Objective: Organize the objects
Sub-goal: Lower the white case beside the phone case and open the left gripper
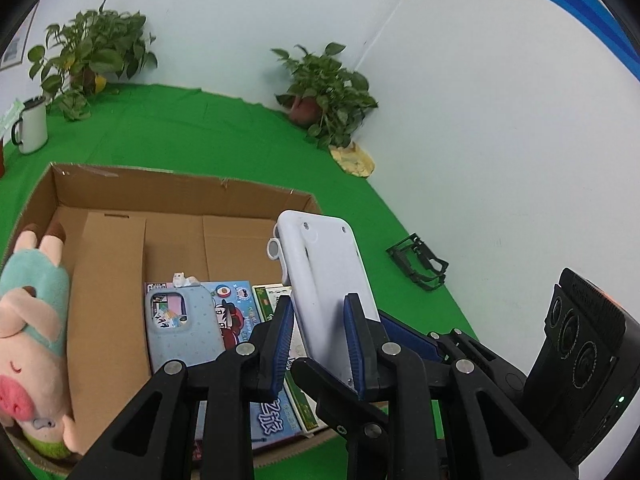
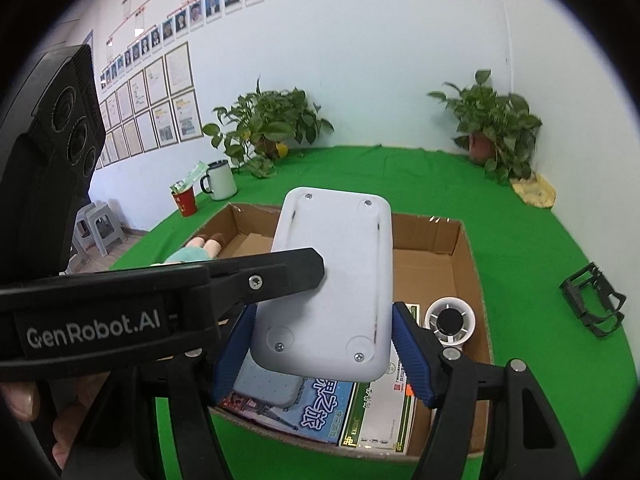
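Observation:
A white plastic device, a rounded slab whose screwed back faces me, hangs over an open cardboard box. My right gripper is shut on its near end, one blue pad on each long edge. My left gripper is shut on the same device across its thickness; its upper finger lies over the back. From the left wrist view the right gripper shows beside the device. Inside the box lie a plush pig, a pale blue phone case, books and a small white fan.
The box sits on a green cloth. A black folded rack lies right of the box, near the white wall. Two potted plants, a white mug and a red cup stand at the back. A hand shows at the lower left.

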A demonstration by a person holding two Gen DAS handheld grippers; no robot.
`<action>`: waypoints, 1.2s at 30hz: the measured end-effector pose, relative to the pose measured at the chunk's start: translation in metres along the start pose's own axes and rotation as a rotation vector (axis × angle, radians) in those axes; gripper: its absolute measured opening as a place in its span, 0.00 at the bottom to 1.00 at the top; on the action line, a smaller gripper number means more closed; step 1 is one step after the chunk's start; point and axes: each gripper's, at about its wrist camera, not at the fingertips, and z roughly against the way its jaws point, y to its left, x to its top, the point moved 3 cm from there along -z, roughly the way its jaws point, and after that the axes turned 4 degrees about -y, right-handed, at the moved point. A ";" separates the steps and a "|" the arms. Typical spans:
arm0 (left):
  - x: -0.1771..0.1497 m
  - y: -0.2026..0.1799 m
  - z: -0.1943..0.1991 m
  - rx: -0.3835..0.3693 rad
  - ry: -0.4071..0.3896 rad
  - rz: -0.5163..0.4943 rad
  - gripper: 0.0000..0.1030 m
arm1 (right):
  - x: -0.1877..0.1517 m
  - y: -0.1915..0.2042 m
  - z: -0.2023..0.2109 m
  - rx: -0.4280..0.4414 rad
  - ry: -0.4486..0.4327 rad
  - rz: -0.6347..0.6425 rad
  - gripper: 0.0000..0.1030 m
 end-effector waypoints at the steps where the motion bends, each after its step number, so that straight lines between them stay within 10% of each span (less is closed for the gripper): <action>1: 0.001 0.005 -0.009 -0.003 0.014 0.010 0.22 | -0.001 -0.002 -0.006 0.000 0.016 -0.005 0.65; 22: -0.029 0.088 -0.113 0.061 0.251 0.180 0.25 | -0.045 -0.028 -0.094 0.029 0.264 -0.118 0.66; 25: -0.030 0.092 -0.106 0.033 0.250 0.210 0.29 | -0.045 -0.022 -0.091 0.033 0.263 -0.086 0.66; 29: -0.024 0.099 -0.074 0.063 0.161 0.217 0.62 | -0.042 -0.020 -0.081 0.049 0.231 -0.068 0.66; 36: -0.023 0.107 -0.019 0.129 0.064 0.155 0.63 | -0.038 -0.029 -0.088 0.064 0.236 -0.107 0.65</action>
